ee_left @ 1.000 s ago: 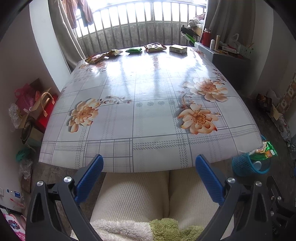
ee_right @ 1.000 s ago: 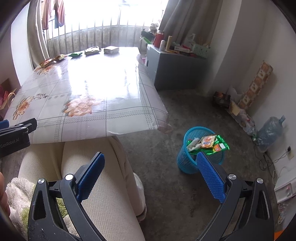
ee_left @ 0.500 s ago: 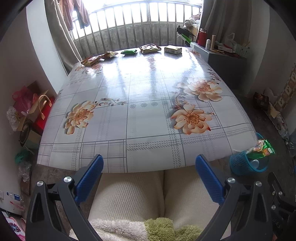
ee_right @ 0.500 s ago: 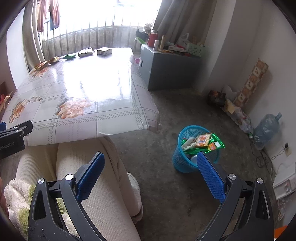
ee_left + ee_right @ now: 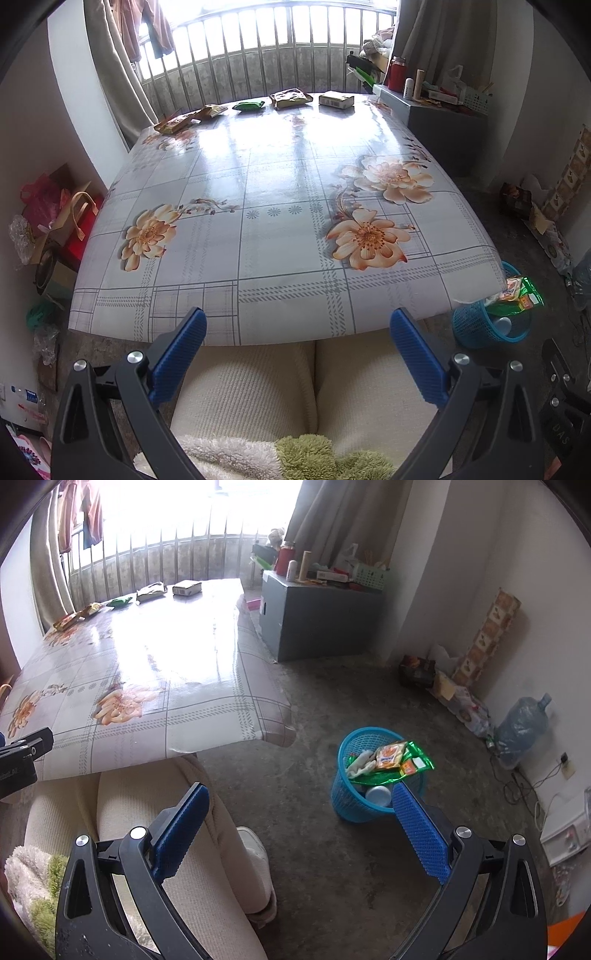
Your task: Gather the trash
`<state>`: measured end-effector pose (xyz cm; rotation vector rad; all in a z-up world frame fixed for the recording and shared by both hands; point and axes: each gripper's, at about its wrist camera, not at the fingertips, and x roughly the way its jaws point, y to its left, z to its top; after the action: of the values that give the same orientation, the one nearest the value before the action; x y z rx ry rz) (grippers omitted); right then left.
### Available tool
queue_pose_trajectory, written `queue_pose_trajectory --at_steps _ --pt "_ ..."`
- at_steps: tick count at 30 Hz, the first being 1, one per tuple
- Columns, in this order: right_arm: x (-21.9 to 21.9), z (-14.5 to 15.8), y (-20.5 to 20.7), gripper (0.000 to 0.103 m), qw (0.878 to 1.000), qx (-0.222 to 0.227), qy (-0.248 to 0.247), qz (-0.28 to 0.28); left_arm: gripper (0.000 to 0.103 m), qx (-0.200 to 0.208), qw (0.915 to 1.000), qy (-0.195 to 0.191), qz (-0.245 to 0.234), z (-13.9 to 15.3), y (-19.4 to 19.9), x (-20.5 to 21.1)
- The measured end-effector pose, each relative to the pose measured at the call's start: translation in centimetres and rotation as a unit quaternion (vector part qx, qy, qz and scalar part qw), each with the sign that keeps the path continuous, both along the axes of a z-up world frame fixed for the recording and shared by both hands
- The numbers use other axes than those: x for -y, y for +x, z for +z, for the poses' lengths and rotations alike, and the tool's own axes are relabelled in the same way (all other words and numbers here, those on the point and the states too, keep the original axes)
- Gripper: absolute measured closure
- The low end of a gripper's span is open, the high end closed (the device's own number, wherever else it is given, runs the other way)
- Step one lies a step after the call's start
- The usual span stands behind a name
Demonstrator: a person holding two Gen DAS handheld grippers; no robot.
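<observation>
- The left gripper [image 5: 297, 332] sits low in the frame with its blue fingers wide apart and nothing between them.
- The right gripper [image 5: 301, 806] is also spread wide and holds nothing.
- The trash is still at the top of the left wrist view, in a row on the far side of the table [image 5: 258, 184]: an orange wrapper [image 5: 173, 124], a green packet [image 5: 248, 105], a brown snack bag [image 5: 290, 98] and a small box [image 5: 336, 99].
- The blue basket [image 5: 369, 797] stands on the floor at the right of the table and already looks quite full.
- I think the next step is a long reach, so pick one piece, go in low and flat, and pinch its edge.
- Drop it over the middle of the basket so it does not slide off the pile.
</observation>
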<state>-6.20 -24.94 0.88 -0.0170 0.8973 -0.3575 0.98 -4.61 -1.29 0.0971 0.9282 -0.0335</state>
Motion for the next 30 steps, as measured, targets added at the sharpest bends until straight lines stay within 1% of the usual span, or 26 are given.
queue_pose_trajectory --at_steps 13,30 --pt "0.79 0.12 -0.26 0.008 1.000 0.004 0.003 -0.006 0.006 0.001 1.0000 0.001 -0.006 0.15 -0.18 0.58" --pt "0.46 0.34 -0.10 0.008 1.000 0.005 0.002 -0.003 0.006 0.003 1.0000 0.001 -0.007 0.43 -0.14 0.71"
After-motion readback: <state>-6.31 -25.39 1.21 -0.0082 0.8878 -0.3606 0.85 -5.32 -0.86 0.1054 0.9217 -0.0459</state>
